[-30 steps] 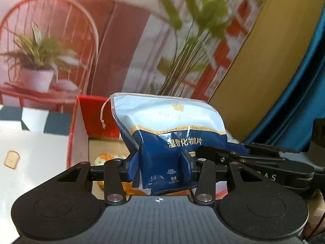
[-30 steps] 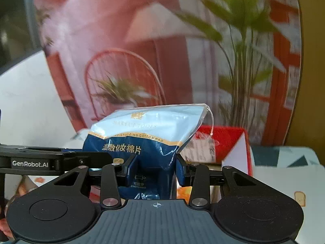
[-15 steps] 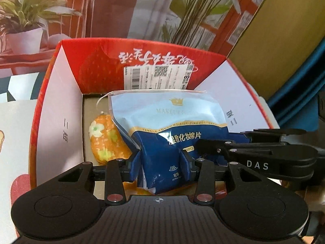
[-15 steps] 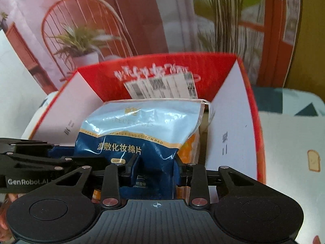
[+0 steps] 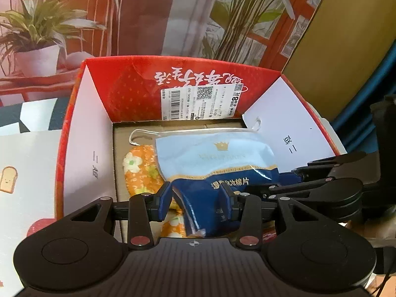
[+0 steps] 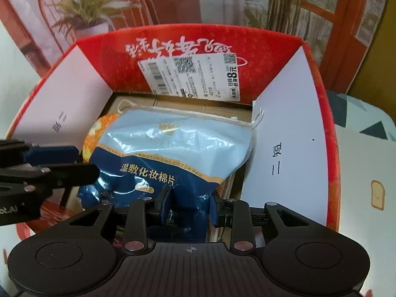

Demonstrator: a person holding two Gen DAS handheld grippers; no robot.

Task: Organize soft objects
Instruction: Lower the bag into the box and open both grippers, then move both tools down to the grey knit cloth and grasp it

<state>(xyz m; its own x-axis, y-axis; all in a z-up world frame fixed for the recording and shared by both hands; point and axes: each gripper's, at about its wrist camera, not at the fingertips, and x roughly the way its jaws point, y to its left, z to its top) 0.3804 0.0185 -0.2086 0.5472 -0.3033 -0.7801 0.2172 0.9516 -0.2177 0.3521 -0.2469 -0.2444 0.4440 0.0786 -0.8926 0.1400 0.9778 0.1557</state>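
Observation:
A blue and pale-blue drawstring bag of cotton pads (image 5: 217, 156) (image 6: 173, 143) hangs low inside a red cardboard box (image 5: 128, 91) (image 6: 104, 54). It leans over an orange flowered soft item (image 5: 138, 170) (image 6: 92, 133) that lies on the box floor. My left gripper (image 5: 196, 198) is shut on the bag's dark lower left part. My right gripper (image 6: 190, 205) is shut on its lower right part, pads pressed into the plastic. Each gripper shows from the side in the other's view: the right gripper (image 5: 309, 188), the left gripper (image 6: 49, 168). The bag's bottom edge is hidden behind the fingers.
The box's white side flaps (image 5: 84, 148) (image 6: 284, 148) stand up on both sides, and a shipping label (image 5: 200, 104) is stuck on the red back wall. A white tablecloth with toast prints (image 5: 7, 179) (image 6: 377, 194) lies around the box. A printed plant backdrop stands behind.
Both grippers tipped downward and sank with the bag, from above the box rim to down inside it. The bag's top now slumps toward the back wall, over the orange item.

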